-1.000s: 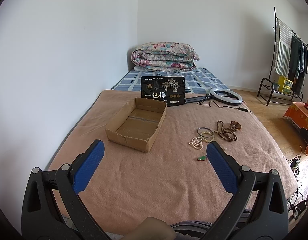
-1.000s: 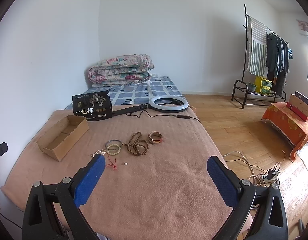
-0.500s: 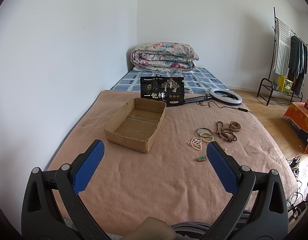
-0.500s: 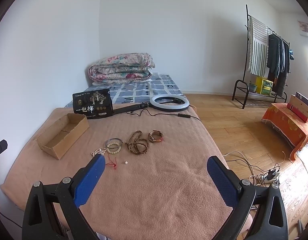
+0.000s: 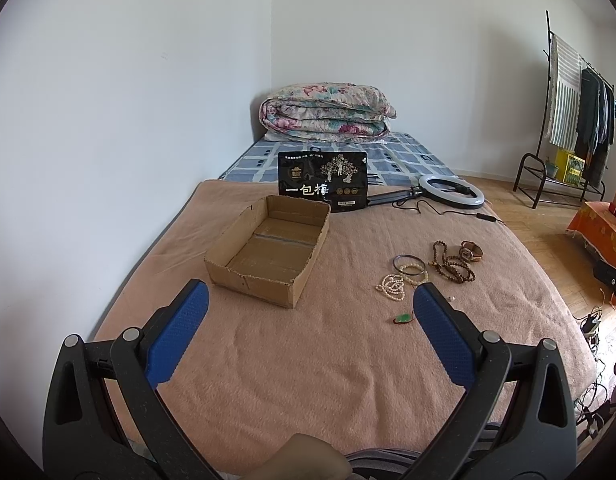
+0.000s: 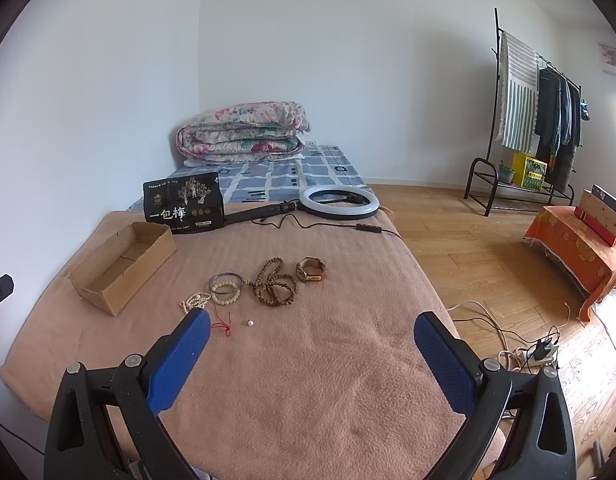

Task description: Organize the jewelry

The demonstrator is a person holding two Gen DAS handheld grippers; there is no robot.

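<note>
**Both grippers spread over the bed, jewelry lying loose on the blanket**

Left gripper hovers above the pink blanket, jaws wide apart, nothing btwn the blue pads. Right gripper likewise: jaws spread, holding nothing, above the blanket's near half.

Cardboard box, open top, sits on the blanket toward the wall side; interior shows bare cardboard only. In right wrist view the same box is at far left.

Jewelry lies in a loose cluster to the right of the box, apart from it:
- white pearl strand, bunched, nearest the box
- thin metal bangle w/ a cream bead bracelet overlapping it
- brown wooden bead necklace, coiled, just beside the bracelet
- watch w/ brown strap, at the far end of the cluster, next to the brown beads
- green pendant, close to the left gripper's right pad; its red cord shows in right wrist view
- single loose pearl, just right of the cord

Behind the box a black pouch w/ gold print stands upright. Ring light lies flat beside it, handle toward the pouch, cable trailing over the blanket. Folded floral quilt at the head of the bed on a blue checked sheet. Clothes rack stands on the wood floor at right.
</note>
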